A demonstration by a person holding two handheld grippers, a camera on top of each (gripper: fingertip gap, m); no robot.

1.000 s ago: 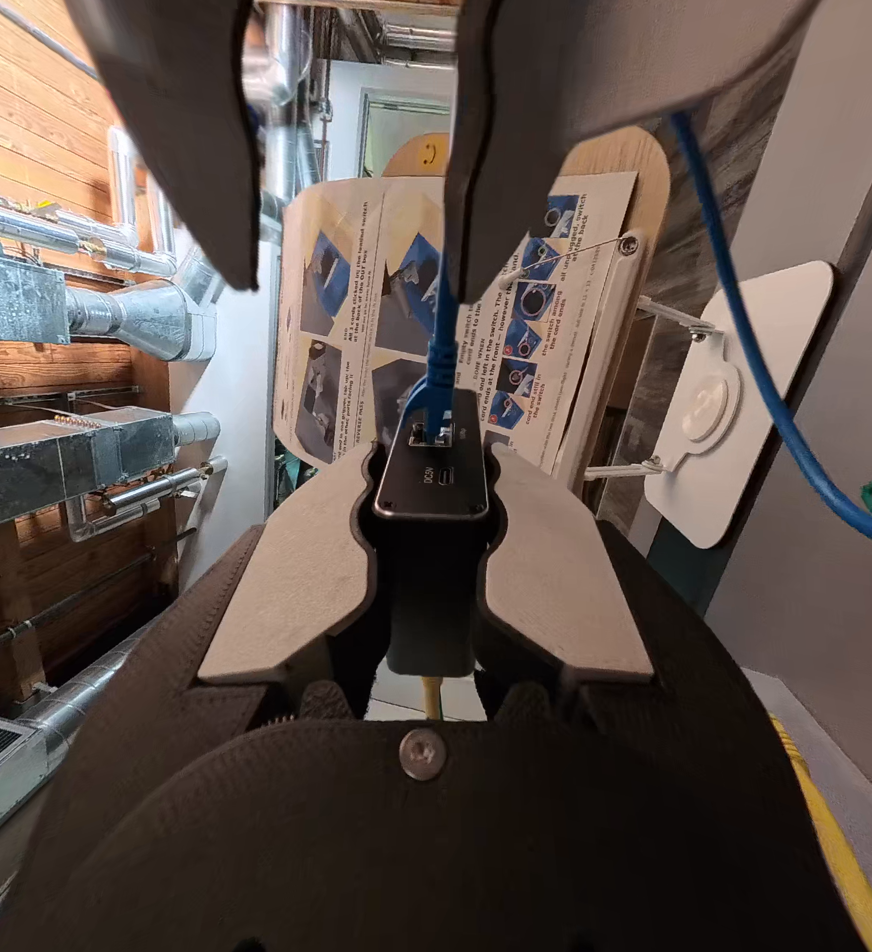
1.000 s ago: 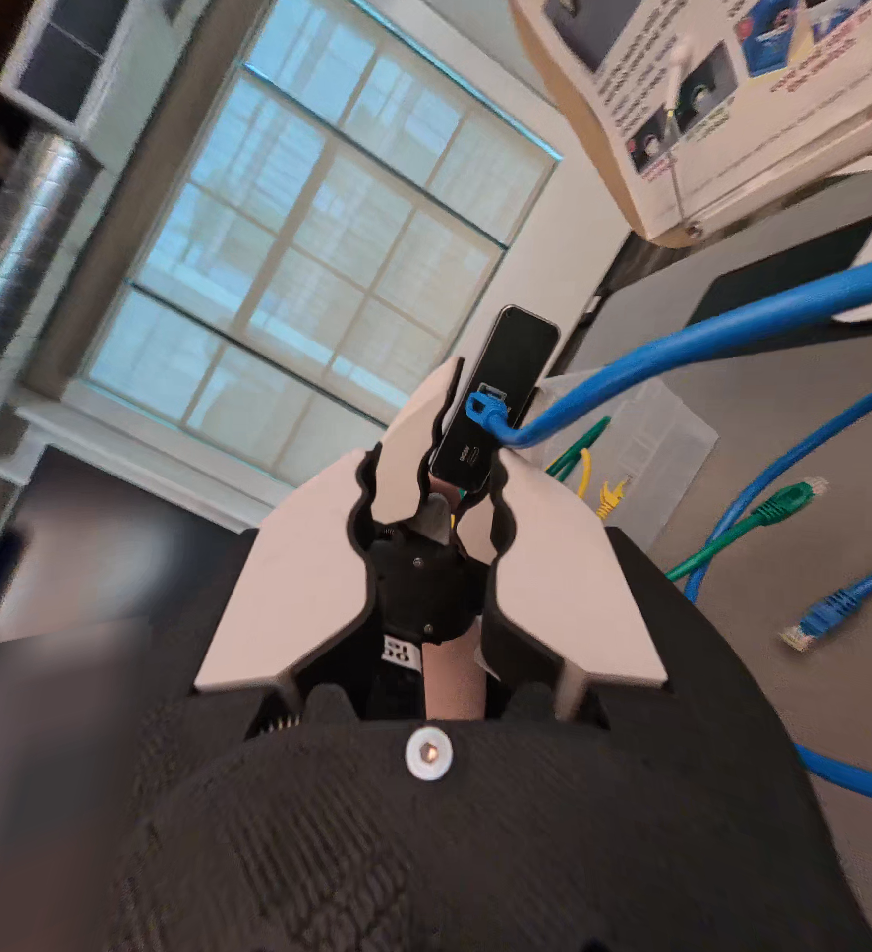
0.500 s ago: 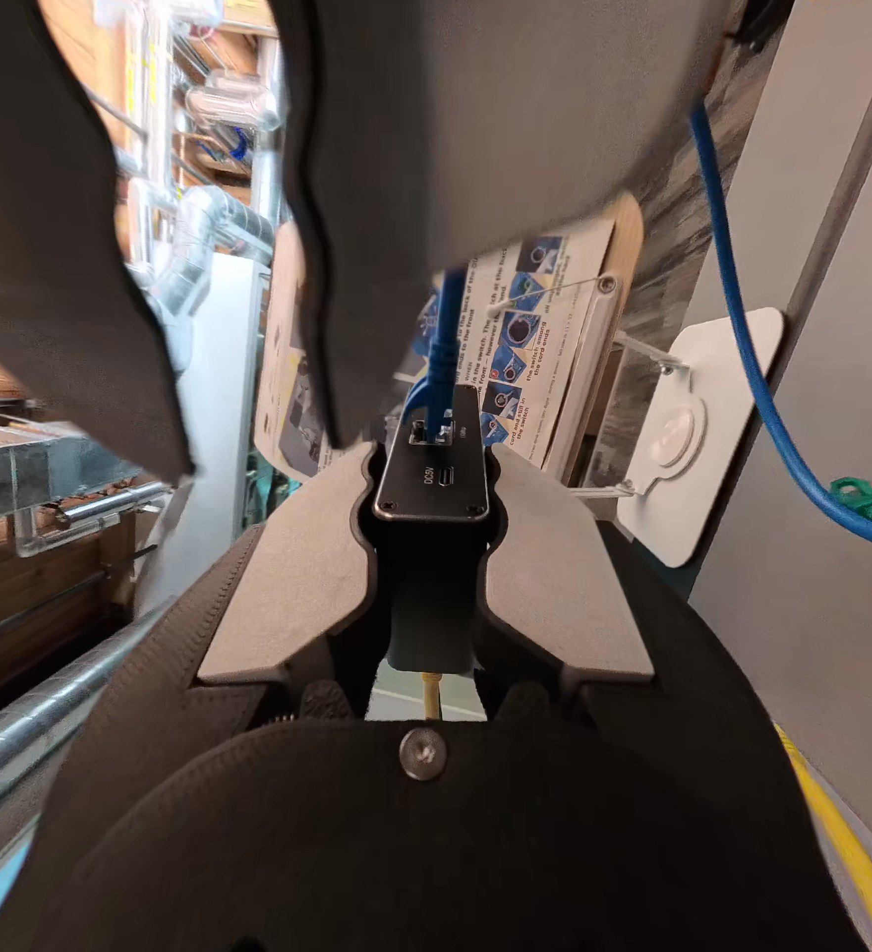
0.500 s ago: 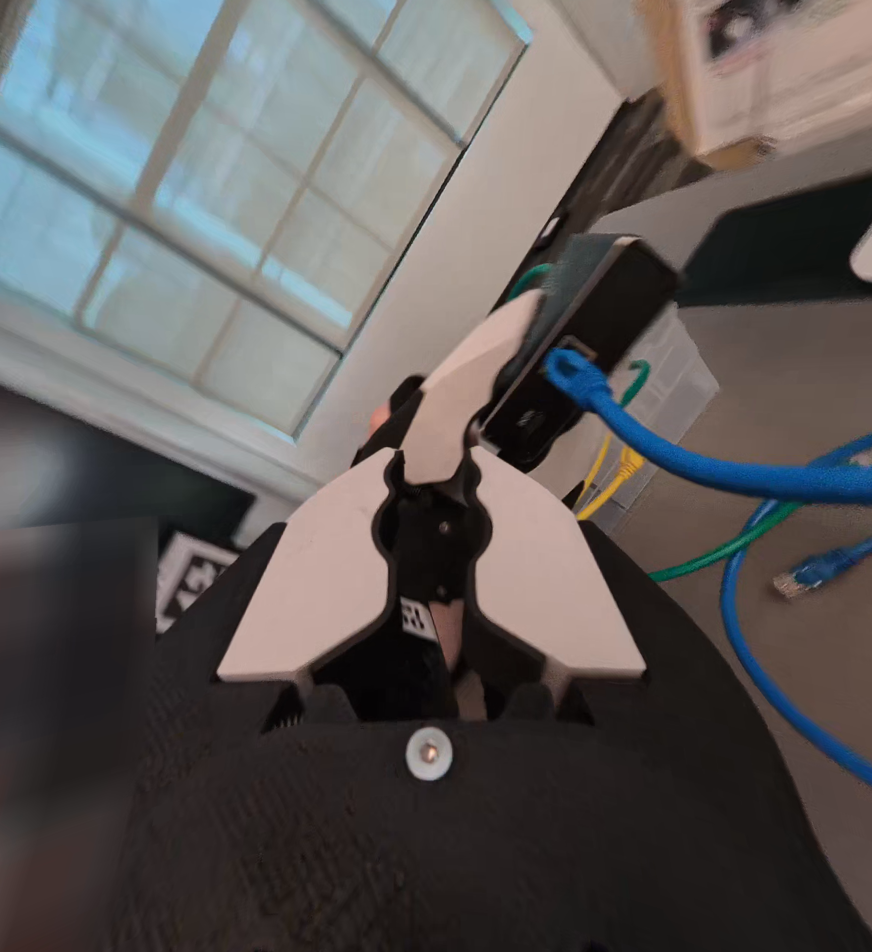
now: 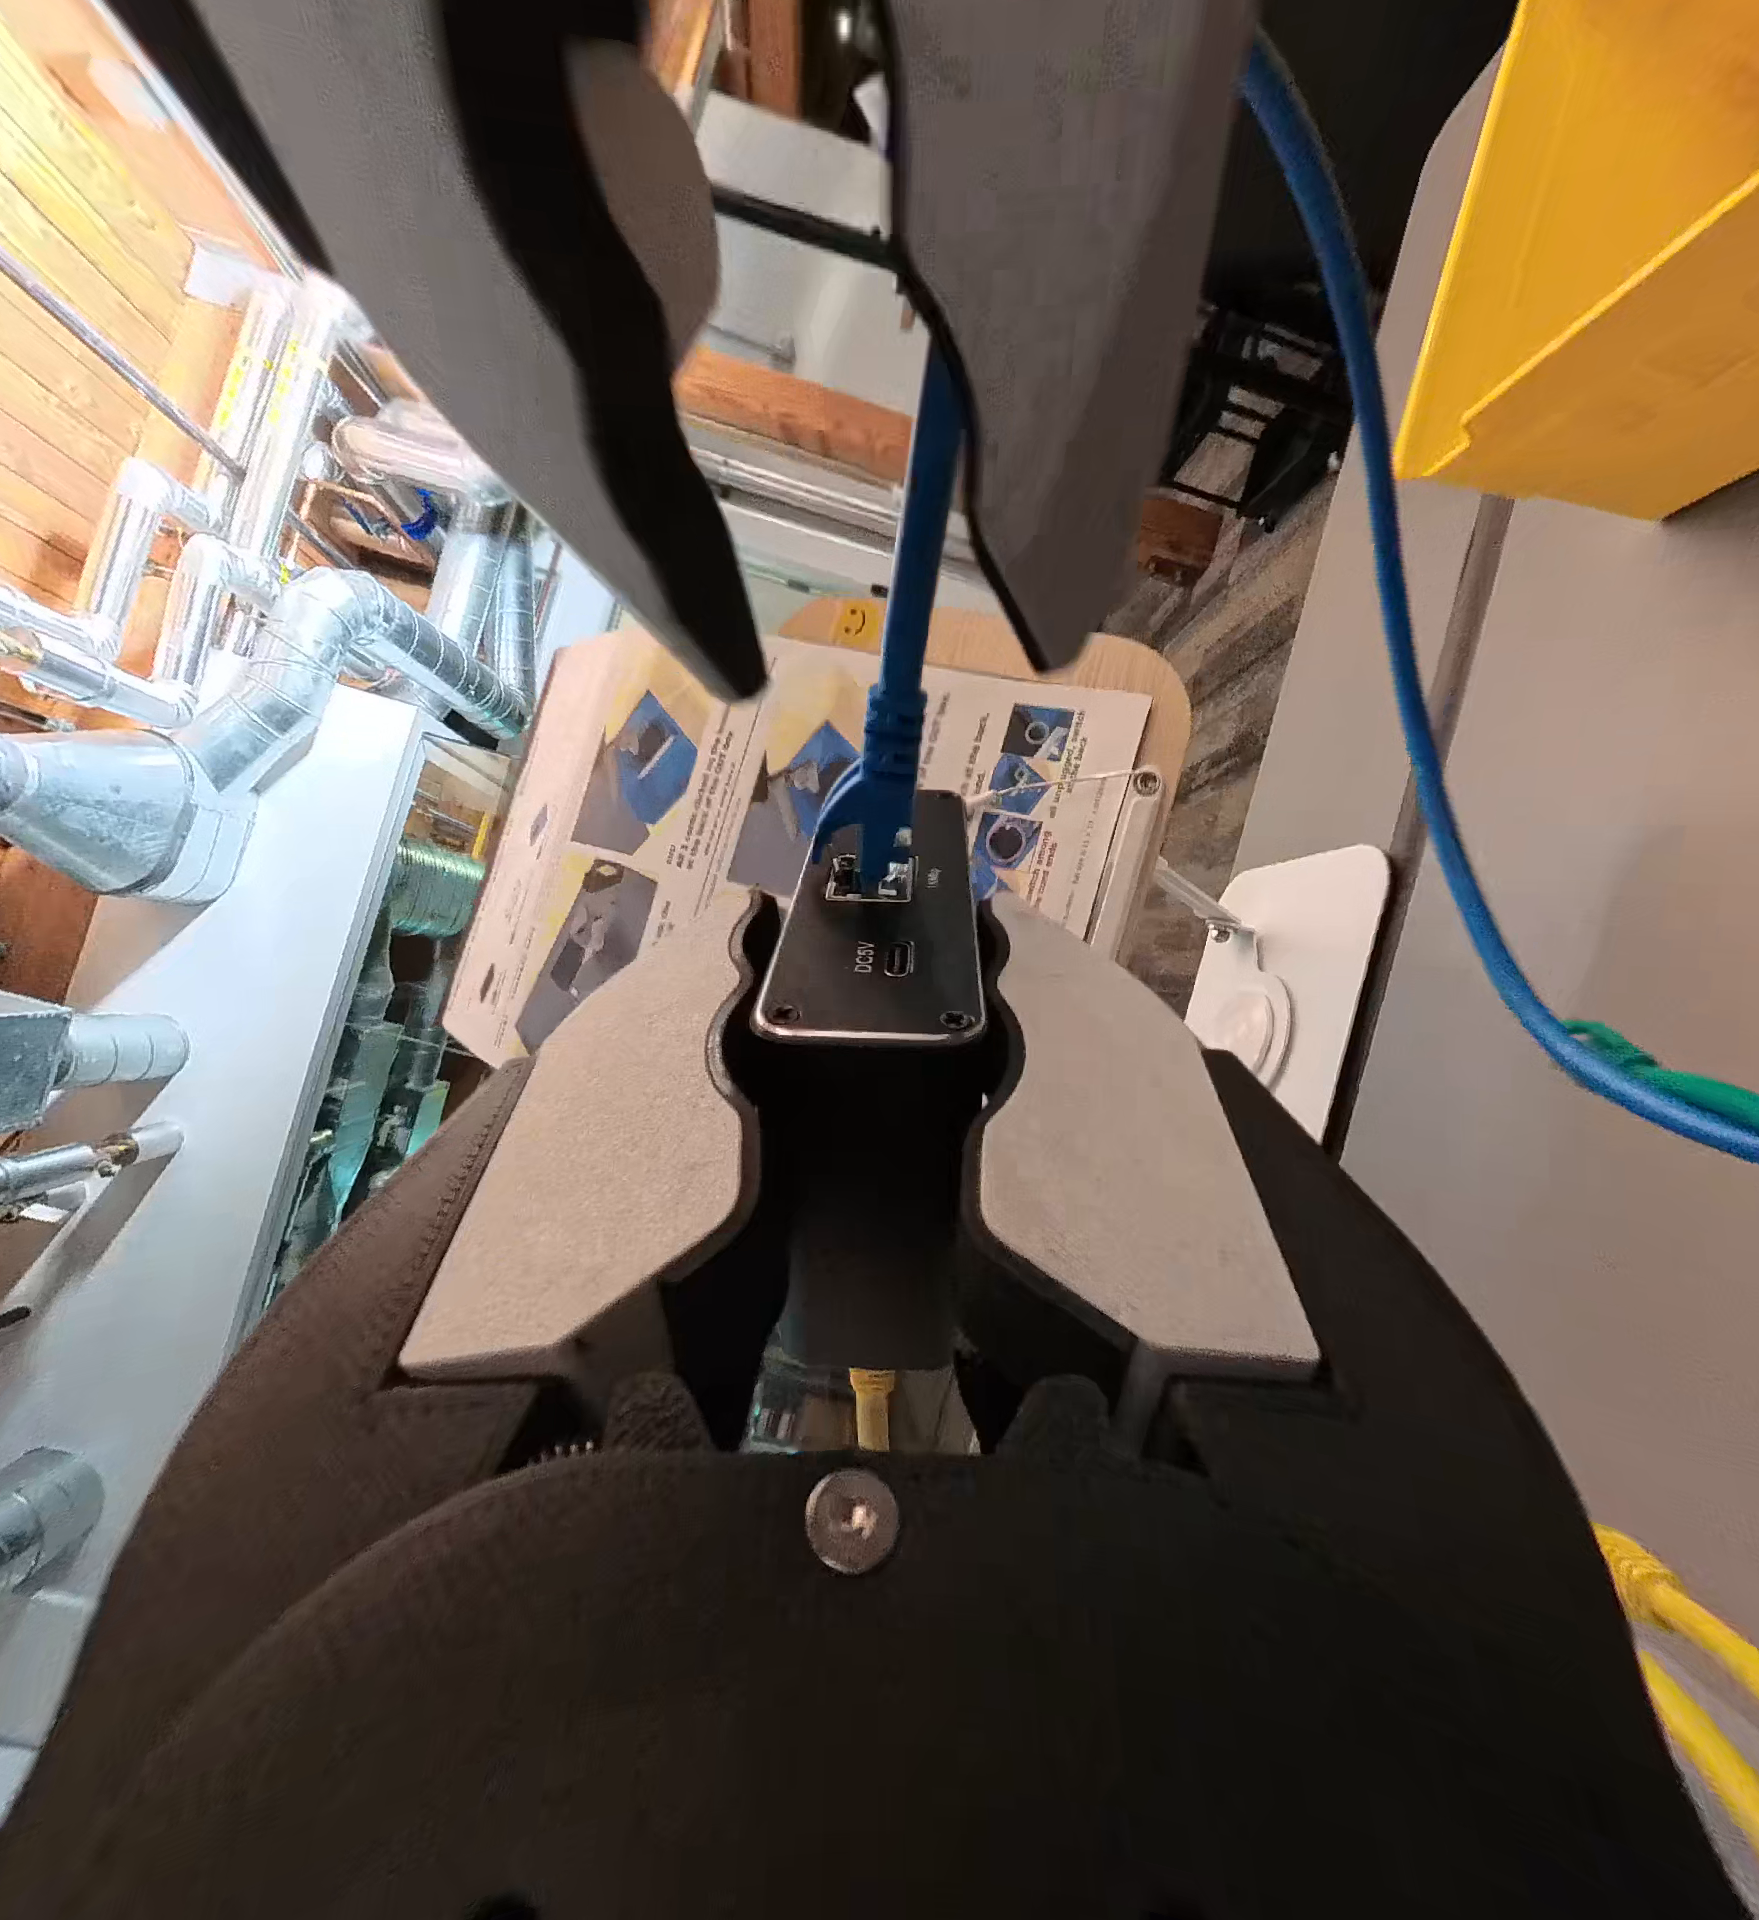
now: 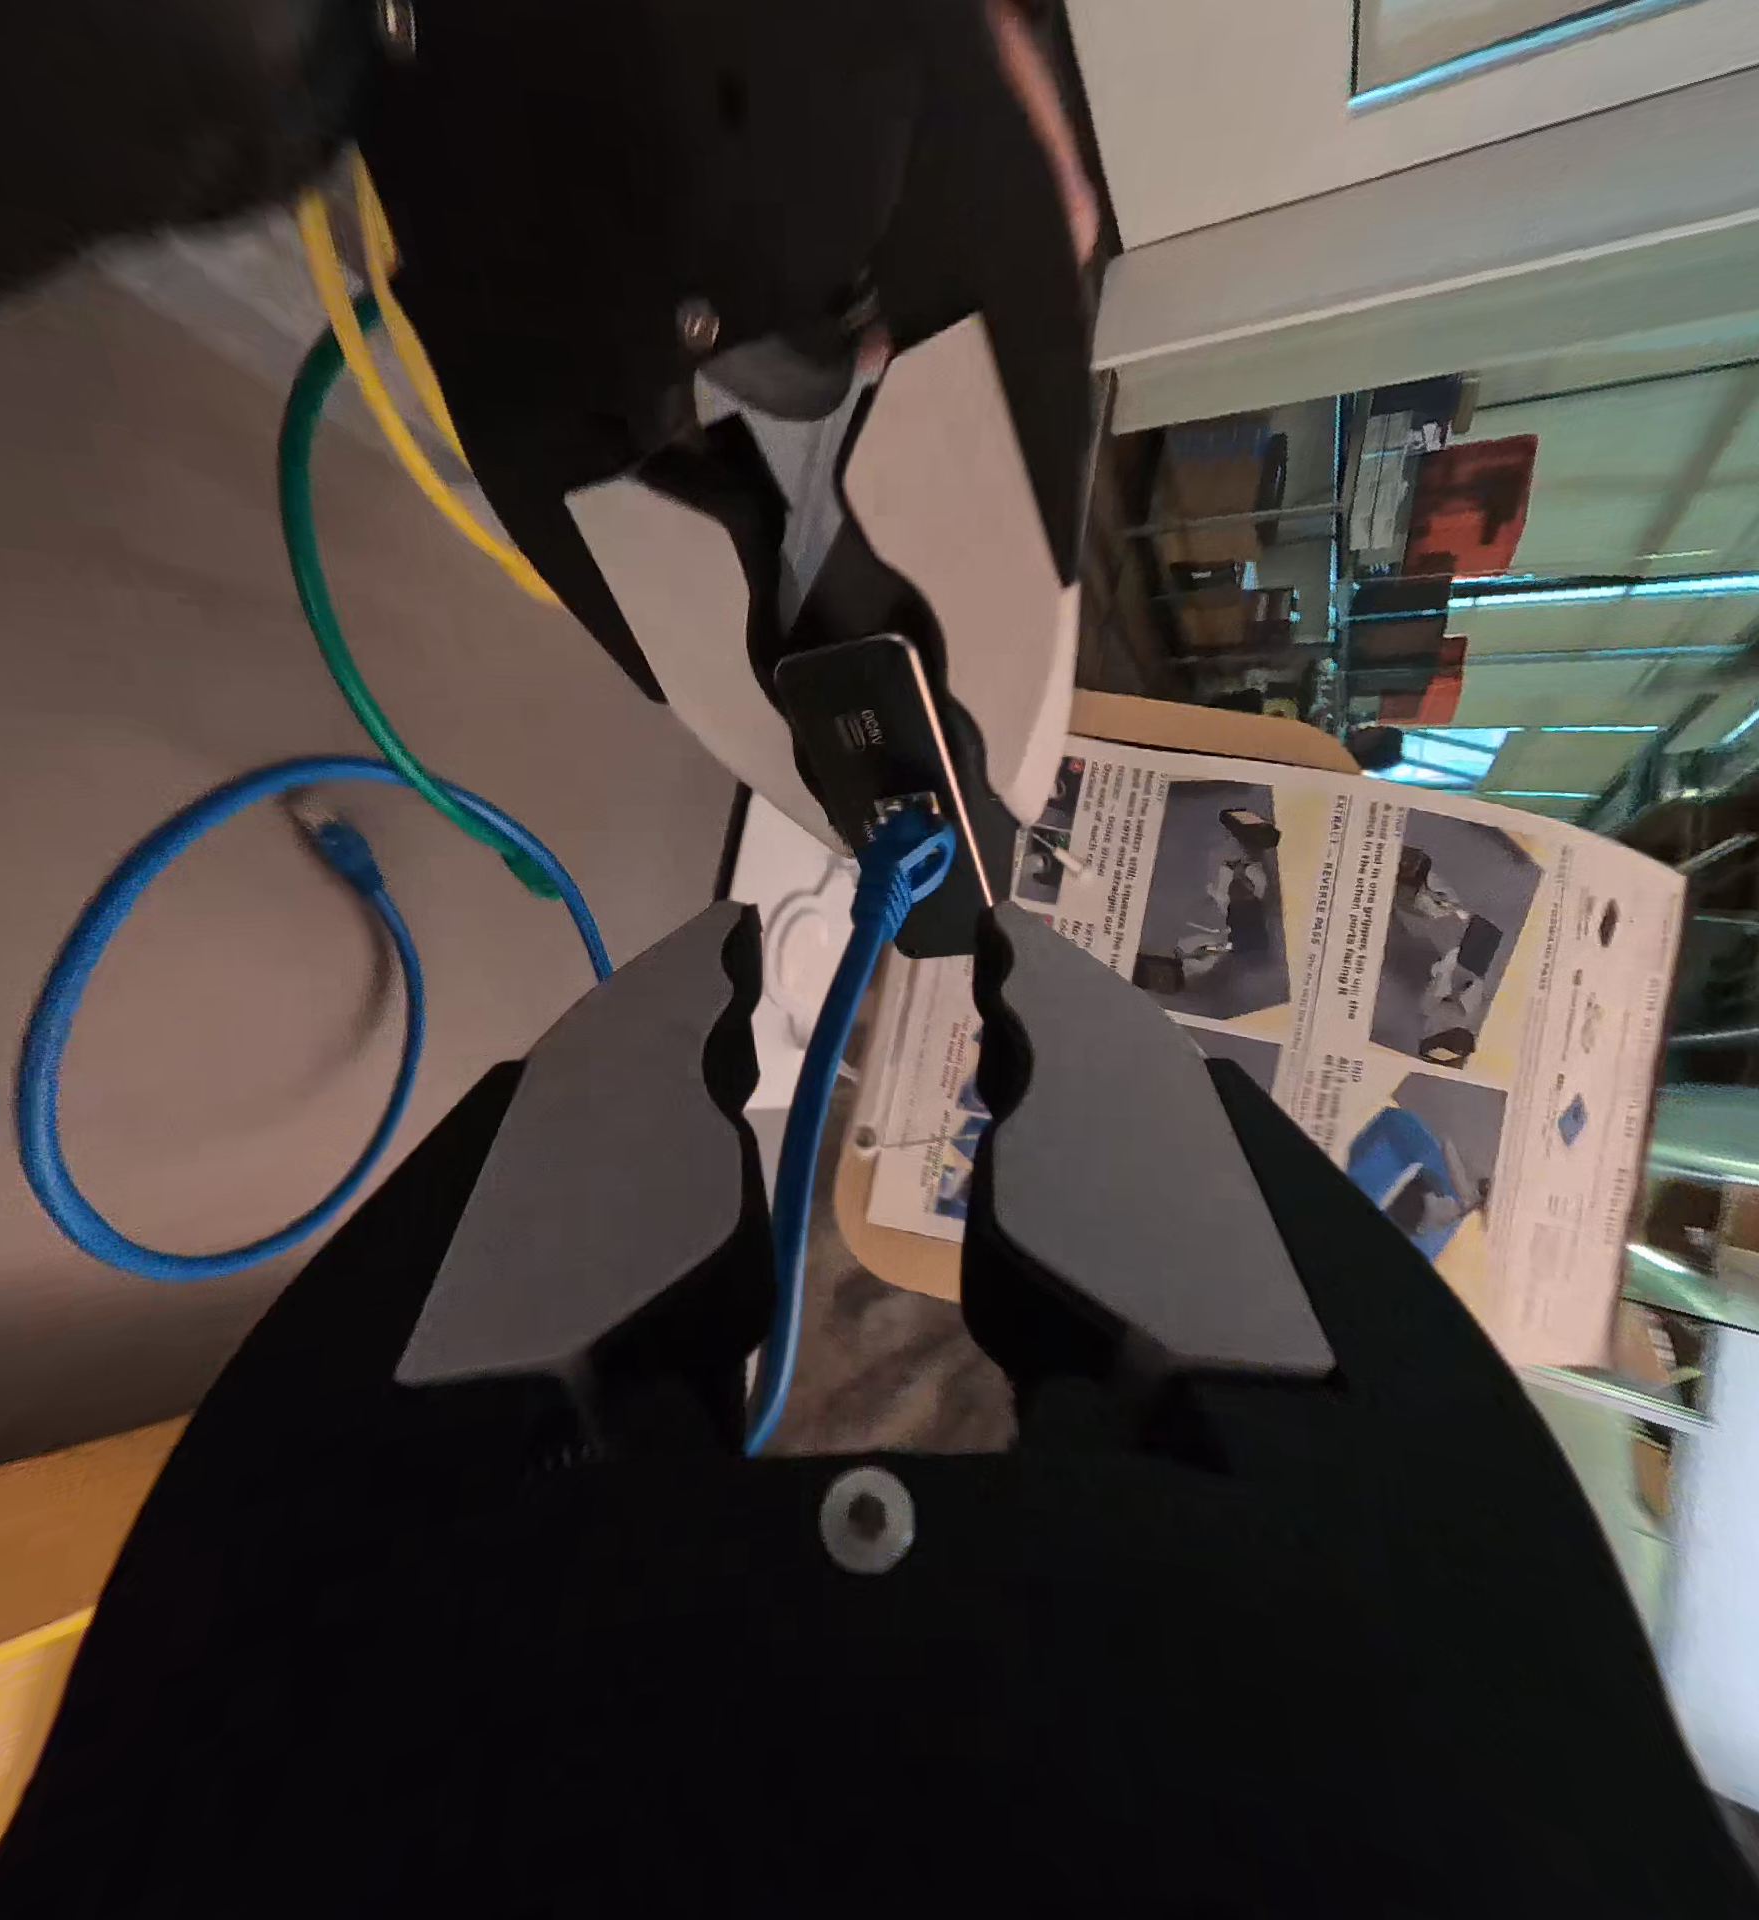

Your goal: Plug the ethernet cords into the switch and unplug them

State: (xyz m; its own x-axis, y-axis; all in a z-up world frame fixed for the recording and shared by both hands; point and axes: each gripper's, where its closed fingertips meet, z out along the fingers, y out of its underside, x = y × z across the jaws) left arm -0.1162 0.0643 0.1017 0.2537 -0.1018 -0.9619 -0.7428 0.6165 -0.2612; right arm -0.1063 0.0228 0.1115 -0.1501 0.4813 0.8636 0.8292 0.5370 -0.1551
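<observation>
My left gripper (image 5: 870, 914) is shut on the black switch (image 5: 870, 977), held end-up. A blue ethernet cord (image 5: 916, 582) is plugged into a port on its top end by its plug (image 5: 885, 769). A yellow cord (image 5: 870, 1403) comes out of the switch's far end, behind the fingers. My right gripper (image 5: 896, 665) hangs above, open, its fingers either side of the blue cord. In the right wrist view the right gripper (image 6: 864, 920) is open with the blue cord (image 6: 813, 1091) running between its fingers, just short of the plug (image 6: 901, 862) and the switch (image 6: 859, 727).
An instruction sheet on a wooden board (image 6: 1322, 987) stands behind the switch. A loose blue cord (image 6: 127, 1039) and a green cord (image 6: 335, 623) lie on the grey table (image 6: 127, 520). More yellow cords (image 5: 1737, 1714), a yellow bin (image 5: 1633, 260) and a white plate (image 5: 1290, 956) are at the right. Some 5 centimetres of space lies between my two pairs of fingers.
My right gripper has swung round to face the switch's top end, and the blue cord now runs between its open fingers. My left gripper still holds the switch.
</observation>
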